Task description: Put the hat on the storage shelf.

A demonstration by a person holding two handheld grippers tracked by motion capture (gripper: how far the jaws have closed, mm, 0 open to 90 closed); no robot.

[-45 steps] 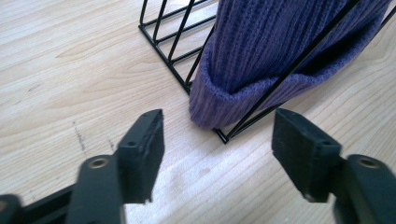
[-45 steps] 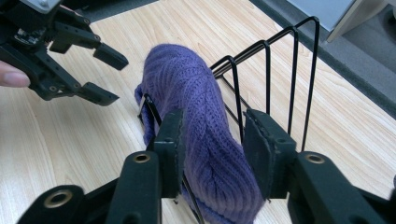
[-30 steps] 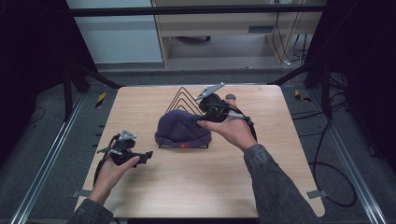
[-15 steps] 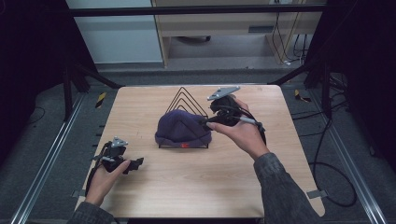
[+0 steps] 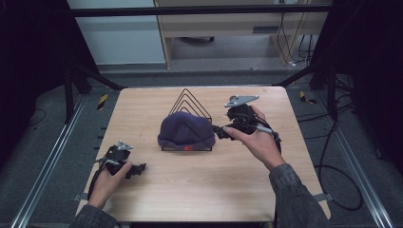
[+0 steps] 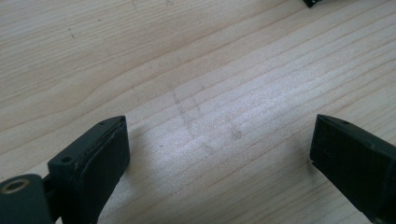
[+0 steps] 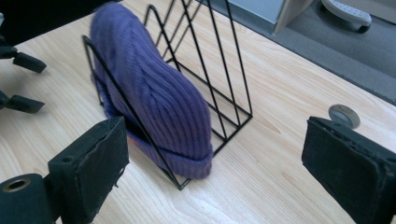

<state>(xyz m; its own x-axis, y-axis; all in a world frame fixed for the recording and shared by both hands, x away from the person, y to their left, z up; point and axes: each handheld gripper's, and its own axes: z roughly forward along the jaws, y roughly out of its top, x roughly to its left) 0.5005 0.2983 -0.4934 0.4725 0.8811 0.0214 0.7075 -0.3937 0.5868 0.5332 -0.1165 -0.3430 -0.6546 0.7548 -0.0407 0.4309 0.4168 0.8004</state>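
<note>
A purple knitted beanie (image 5: 184,131) leans inside a black wire rack (image 5: 191,100) at the middle of the wooden table (image 5: 209,190). My right gripper (image 5: 219,132) hovers just right of the beanie, apart from it. Its jaws have just been opening and are now open, with nothing between them. In the right gripper view, the beanie (image 7: 154,98) sits in the rack (image 7: 224,60) ahead of my right gripper (image 7: 215,168). My left gripper (image 5: 138,169) rests low at the near left. Its jaws opened a little further and stand open over bare wood (image 6: 219,158).
A small round grey disc (image 7: 344,115) lies on the table beyond the right jaw. The other hand's jaws (image 7: 21,103) show at the far left of the right gripper view. Metal rails (image 5: 52,156) run beside the table; the floor drops off behind it.
My right gripper has opened and drawn away to the right of the beanie, which stays in the rack. My left hand has sunk slightly toward the table's near edge.
</note>
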